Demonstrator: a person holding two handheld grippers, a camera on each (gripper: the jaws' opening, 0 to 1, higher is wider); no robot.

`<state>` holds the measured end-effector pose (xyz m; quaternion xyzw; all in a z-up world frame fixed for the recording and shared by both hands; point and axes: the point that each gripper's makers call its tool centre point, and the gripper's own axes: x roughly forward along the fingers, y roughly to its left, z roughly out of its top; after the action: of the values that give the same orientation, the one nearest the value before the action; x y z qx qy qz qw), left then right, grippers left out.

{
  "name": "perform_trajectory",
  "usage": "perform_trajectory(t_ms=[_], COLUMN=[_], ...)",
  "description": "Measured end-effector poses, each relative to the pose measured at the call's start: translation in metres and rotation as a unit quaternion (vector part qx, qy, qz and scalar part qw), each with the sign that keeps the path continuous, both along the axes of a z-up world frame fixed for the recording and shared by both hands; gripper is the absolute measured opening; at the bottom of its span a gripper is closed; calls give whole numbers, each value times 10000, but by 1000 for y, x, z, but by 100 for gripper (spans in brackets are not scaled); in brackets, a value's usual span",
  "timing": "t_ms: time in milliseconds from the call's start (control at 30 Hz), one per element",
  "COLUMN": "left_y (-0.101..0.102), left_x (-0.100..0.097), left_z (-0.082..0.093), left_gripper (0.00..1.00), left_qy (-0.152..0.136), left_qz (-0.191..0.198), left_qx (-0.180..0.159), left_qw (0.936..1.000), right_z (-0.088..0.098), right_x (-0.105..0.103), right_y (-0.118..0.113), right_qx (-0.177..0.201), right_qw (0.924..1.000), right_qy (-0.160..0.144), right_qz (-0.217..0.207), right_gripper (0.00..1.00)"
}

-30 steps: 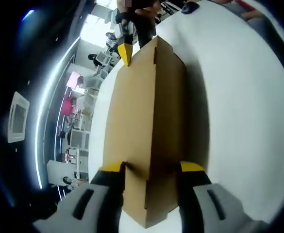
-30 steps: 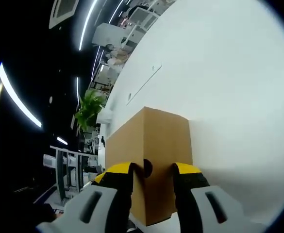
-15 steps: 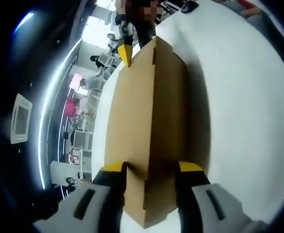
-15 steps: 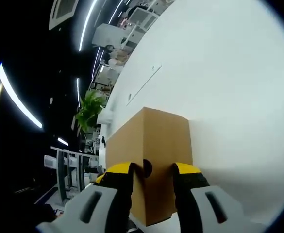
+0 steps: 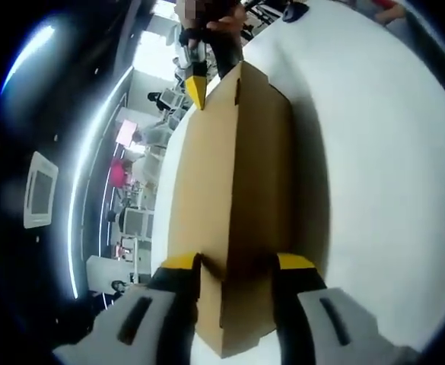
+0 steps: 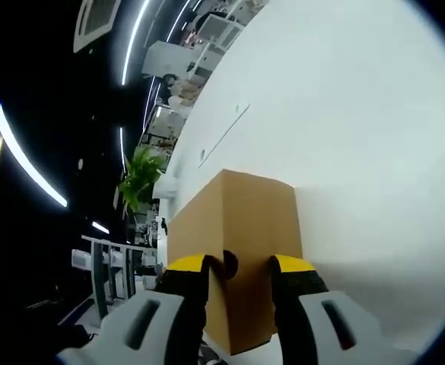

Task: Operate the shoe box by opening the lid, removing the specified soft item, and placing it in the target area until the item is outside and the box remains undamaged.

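no readable text, labels or numbers anywhere

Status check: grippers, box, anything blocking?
Left hand-held gripper straddles one end of the shoe box; right hand-held gripper straddles the other end. Lid closed, box on white table. Nothing in the way.

left tool (image 5: 237,262): jaws pinched on a box end | right tool (image 6: 239,265): jaws pinched on the other box end

left gripper view: close, along shoe box (image 5: 233,205); right gripper view: opposite end (image 6: 241,251) | shared: box
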<state>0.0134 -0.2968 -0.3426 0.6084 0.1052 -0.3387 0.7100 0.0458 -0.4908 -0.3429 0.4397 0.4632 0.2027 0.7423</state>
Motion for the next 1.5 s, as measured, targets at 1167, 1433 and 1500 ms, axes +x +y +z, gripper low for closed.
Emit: perform_trajectory(t_ms=[1167, 1433, 1500], left_y=[1, 1, 1], left_x=[0, 0, 0], left_z=[1, 1, 1], left_gripper=[36, 36, 36], left_qy=[-17, -11, -7], left_qz=[70, 44, 31], left_qx=[2, -60, -60], left_qw=[10000, 10000, 10000], right_z=[16, 54, 63], right_x=[-10, -1, 5], right_y=[-23, -33, -32], right_qx=[-1216, -3181, -3888], right_qw=[9908, 9190, 8695], right_qy=[-581, -2036, -2537], right_qz=[140, 1130, 1684], right_gripper=[28, 29, 29])
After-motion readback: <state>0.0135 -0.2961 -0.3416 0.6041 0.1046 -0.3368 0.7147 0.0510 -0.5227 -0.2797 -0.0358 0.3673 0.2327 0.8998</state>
